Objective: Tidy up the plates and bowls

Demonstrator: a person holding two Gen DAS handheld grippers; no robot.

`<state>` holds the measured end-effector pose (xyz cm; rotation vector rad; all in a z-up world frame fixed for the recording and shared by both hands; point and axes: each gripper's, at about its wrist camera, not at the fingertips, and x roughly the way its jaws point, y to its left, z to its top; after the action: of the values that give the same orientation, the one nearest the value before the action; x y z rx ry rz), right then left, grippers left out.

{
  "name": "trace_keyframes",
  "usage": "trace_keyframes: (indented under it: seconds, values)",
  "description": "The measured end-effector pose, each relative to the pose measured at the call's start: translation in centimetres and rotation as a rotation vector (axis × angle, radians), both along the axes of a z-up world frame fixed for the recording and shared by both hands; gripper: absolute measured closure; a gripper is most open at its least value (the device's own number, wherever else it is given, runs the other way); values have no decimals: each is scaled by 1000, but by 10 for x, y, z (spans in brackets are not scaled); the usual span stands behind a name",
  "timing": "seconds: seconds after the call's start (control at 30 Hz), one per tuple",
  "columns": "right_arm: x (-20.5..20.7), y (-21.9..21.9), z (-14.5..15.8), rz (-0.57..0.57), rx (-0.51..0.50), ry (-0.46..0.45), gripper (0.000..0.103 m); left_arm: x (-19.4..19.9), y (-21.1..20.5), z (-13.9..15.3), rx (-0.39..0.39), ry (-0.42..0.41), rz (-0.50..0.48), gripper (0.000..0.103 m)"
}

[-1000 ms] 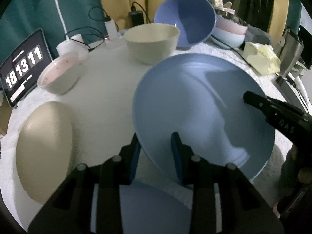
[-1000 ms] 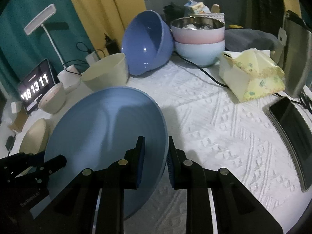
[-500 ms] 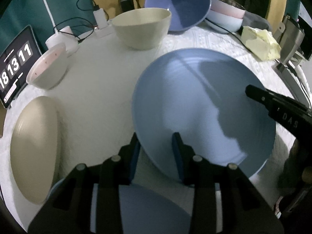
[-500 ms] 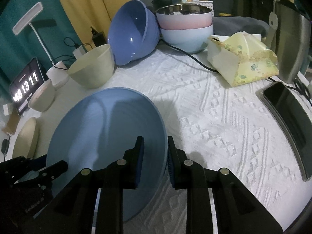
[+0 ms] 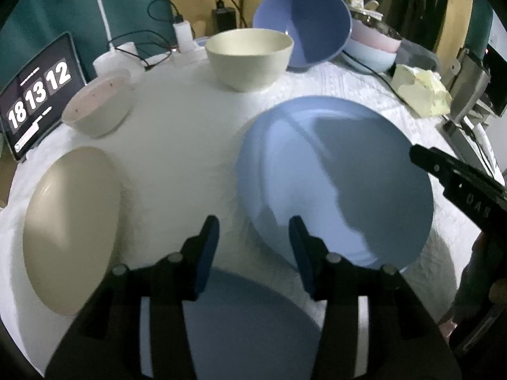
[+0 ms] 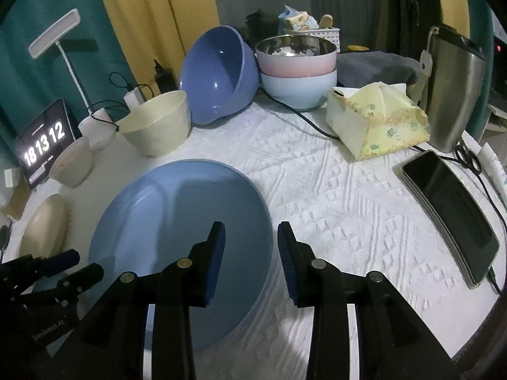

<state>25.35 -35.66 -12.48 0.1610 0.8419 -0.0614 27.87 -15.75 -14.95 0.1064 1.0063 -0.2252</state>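
Two hand-held grippers, left (image 5: pixel 253 247) and right (image 6: pixel 250 253), have jaws opening, pads clear of the blue plate (image 5: pixel 336 177), which lies flat on the worktop (image 6: pixel 332 190) with its rim between each pair. Step in hand looks like release after set-down. Next move probably calls for backing off and picking another piece, perhaps the beige plate (image 5: pixel 69 231).

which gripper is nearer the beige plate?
Left. The left gripper hovers just right of the beige plate, jaws opening, nothing between them. The right gripper sits beyond the round blue plate, jaws also opening.
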Motion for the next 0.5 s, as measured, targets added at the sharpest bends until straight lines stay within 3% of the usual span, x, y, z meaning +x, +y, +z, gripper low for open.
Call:
trace_keyframes:
  seconds: [0.5]
  values:
    - [-22,34,17,45,-31,-23,67,-28,33,16,-35,-64,32,55]
